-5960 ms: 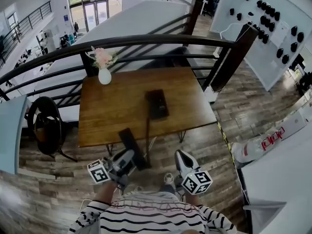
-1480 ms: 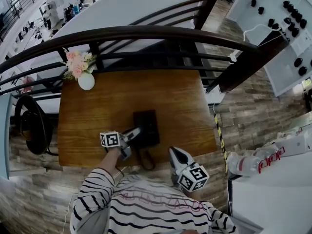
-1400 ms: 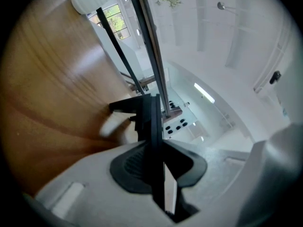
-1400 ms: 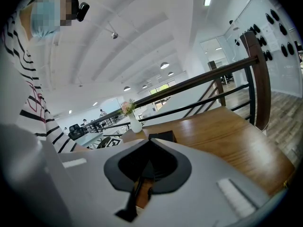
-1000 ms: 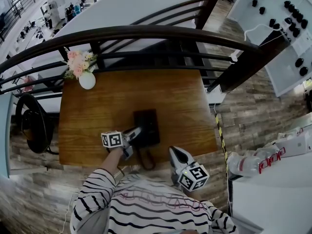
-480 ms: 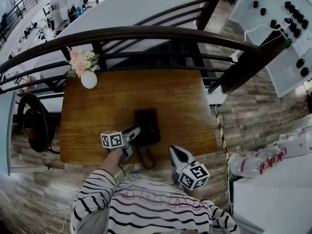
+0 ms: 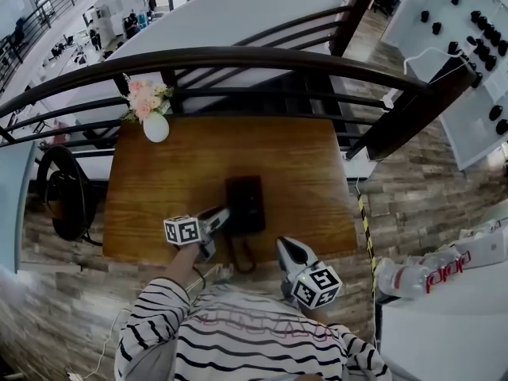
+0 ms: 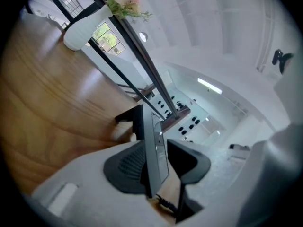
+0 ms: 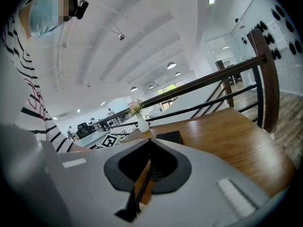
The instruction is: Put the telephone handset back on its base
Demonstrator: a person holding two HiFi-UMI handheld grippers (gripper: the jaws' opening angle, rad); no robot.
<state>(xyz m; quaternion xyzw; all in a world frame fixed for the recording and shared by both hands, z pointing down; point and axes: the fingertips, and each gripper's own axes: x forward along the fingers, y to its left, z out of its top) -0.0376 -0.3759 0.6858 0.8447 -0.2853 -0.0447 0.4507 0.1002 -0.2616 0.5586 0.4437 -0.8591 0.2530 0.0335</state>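
Releasing the handset (image 8: 155, 145), seemingly seated on its base (image 7: 250, 205) mid-frame, my left gripper (image 7: 221, 213) has just been opening its jaws, which stand wide apart around it. Lower right, my right gripper (image 7: 282, 246) idles, pinched together and empty.

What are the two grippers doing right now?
Left gripper: open, just opened, handset between jaws.
Right gripper: shut, empty.

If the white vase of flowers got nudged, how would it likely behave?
The vase looks glossy white, probably ceramic, so likely fragile. Its rounded body seems stable, but the flowers rise above it, so a high push might tip it. It stands near the table's far left corner and could fall off.
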